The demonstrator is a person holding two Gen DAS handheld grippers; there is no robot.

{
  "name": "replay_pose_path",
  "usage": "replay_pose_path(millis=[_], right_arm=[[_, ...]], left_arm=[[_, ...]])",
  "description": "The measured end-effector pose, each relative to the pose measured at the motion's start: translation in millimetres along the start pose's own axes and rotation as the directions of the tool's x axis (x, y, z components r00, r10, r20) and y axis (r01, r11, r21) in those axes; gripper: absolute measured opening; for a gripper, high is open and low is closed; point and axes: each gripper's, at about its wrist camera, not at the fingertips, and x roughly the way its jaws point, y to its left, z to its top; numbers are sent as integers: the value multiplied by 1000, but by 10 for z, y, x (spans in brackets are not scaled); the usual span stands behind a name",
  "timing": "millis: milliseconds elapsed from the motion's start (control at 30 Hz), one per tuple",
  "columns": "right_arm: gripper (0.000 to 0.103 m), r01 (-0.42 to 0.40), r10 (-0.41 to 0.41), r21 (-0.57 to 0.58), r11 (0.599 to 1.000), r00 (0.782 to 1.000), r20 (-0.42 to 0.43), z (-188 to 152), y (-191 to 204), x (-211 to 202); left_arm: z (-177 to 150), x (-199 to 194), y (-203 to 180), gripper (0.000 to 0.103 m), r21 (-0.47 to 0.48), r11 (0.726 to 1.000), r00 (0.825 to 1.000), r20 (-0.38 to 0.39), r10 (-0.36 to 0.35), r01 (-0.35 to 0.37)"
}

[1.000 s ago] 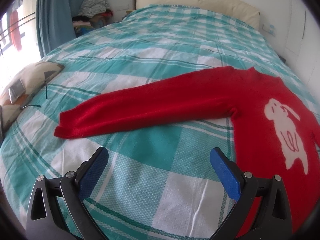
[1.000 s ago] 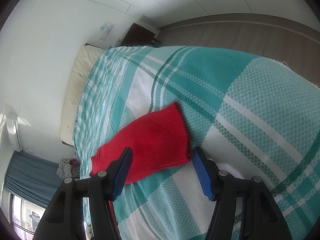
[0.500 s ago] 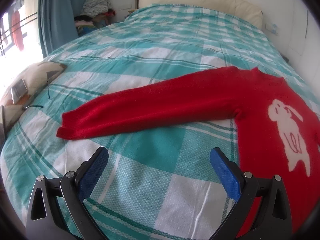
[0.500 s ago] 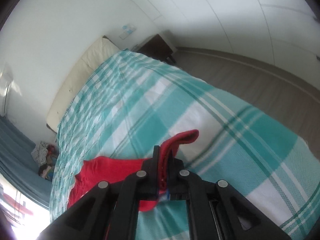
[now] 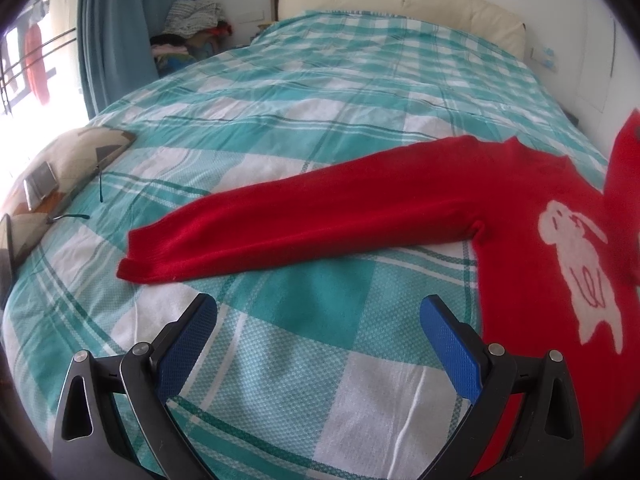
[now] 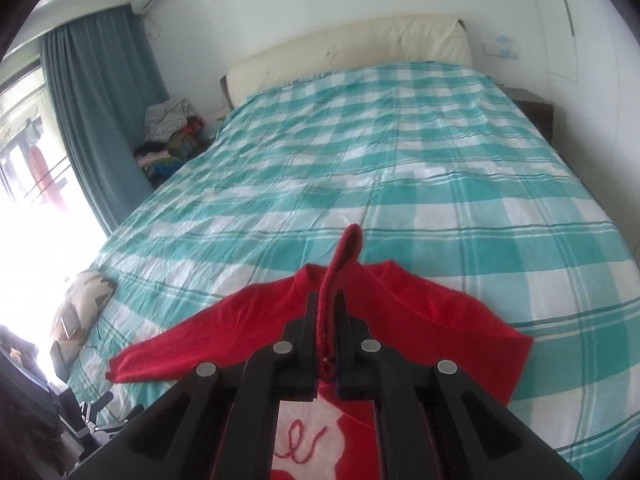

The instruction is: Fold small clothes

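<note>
Pinching the cuff of one sleeve (image 6: 344, 264) between its black fingers, your right gripper (image 6: 327, 334) is clamped tight on the knit, and the fabric stands up in a narrow fold above the fingertips. Beneath it the red sweater (image 6: 432, 320) lies on the teal-and-white checked bedspread (image 6: 360, 152), its collar facing the far headboard (image 6: 348, 46) and part of the white rabbit motif (image 6: 308, 436) showing just under the gripper's body.

Your left gripper (image 5: 318, 332) hovers over bare bedspread (image 5: 280, 360) with its blue pads (image 5: 188, 340) spread wide and nothing between them. Just beyond it the sweater's other sleeve (image 5: 300, 220) stretches flat toward the left, its cuff near the left pad but apart from it. The sweater's body (image 5: 540, 264) lies to the right, the rabbit motif (image 5: 576, 272) facing up. At the far right edge of this view a strip of red knit (image 5: 624, 160) rises above the sweater.

A patterned cushion (image 5: 72, 168) sits at the left edge of the bed, with a pile of clothes (image 5: 192, 28) beside the blue curtain (image 5: 120, 20) in the far left corner.
</note>
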Motion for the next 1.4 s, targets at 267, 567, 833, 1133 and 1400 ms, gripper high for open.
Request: replay_pose_path(millis=[267,567,833,1133,1400], right_arm=[[56,-182,188,75,980,978,-91,-519,-44,217],[66,173,-174,-23,985,984,-30,-1523,-1060,-607],[66,358,-359,37,933,932,50,-2340,-1658,-1132],[69,375,-394,151,914,911,119,-2328,-1758,-1287],[69,361,-383,172,917,917,112,-2385,-1756,-1281]], left_arm=[[466,404,-541,102,12,1000,1000,-30,-1,1],[545,880,-934,102,85,996,988,-154,11,3],[555,1170,-1150,103,97,995,976,-215,37,-16],[615,1391,-1152,103,16,999,967,-254,-32,37],[632,1441,-1213,103,36,998,963,-268,-31,42]])
